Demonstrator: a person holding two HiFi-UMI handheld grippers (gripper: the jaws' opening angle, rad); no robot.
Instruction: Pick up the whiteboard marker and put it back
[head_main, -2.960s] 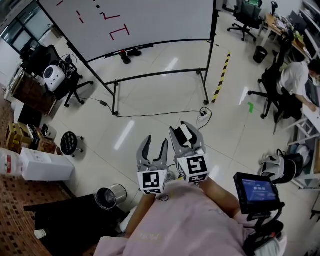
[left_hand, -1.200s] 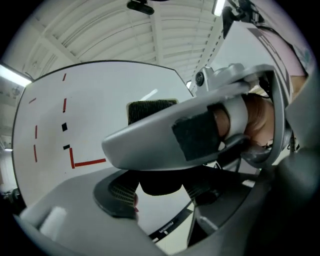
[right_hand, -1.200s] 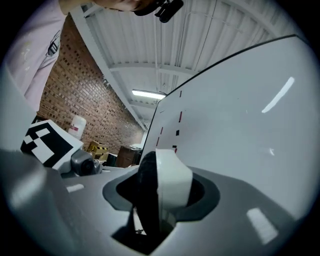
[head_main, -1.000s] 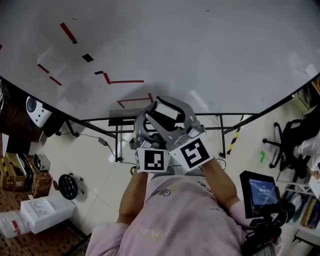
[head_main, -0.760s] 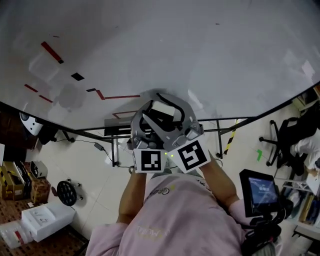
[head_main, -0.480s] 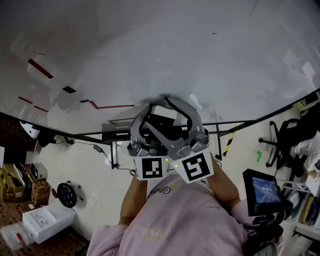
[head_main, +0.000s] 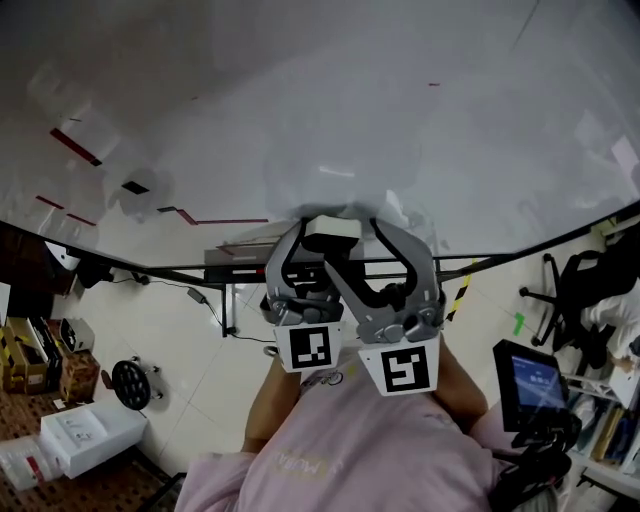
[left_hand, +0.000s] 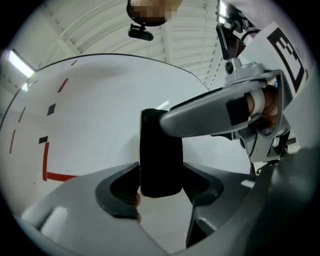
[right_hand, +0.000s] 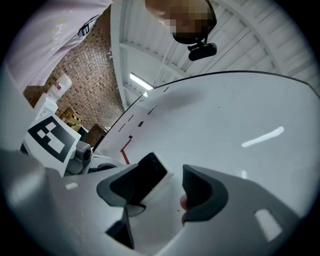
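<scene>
No marker shows. A block with a white back and a black felt face, like a board eraser (head_main: 330, 228), sits between both grippers just in front of the whiteboard (head_main: 350, 100). In the left gripper view it stands upright as a black block (left_hand: 160, 155), and my left gripper (left_hand: 160, 187) is shut on it. My right gripper (right_hand: 162, 187) is open: the block (right_hand: 150, 172) lies by its left pad with a gap to the right pad. One finger of the right gripper (left_hand: 210, 112) crosses over the block's top. Whether the block touches the board is hidden.
Red and black marks (head_main: 215, 220) lie on the board to the left. Below the board are its black stand frame (head_main: 230, 290) and the tiled floor. A small screen (head_main: 530, 385) is at the right, and a white box (head_main: 85, 440) at the lower left.
The person has come close up to the whiteboard. The right gripper's jaws have spread off the block and the gripper has rolled and shifted right; the left gripper keeps hold.
</scene>
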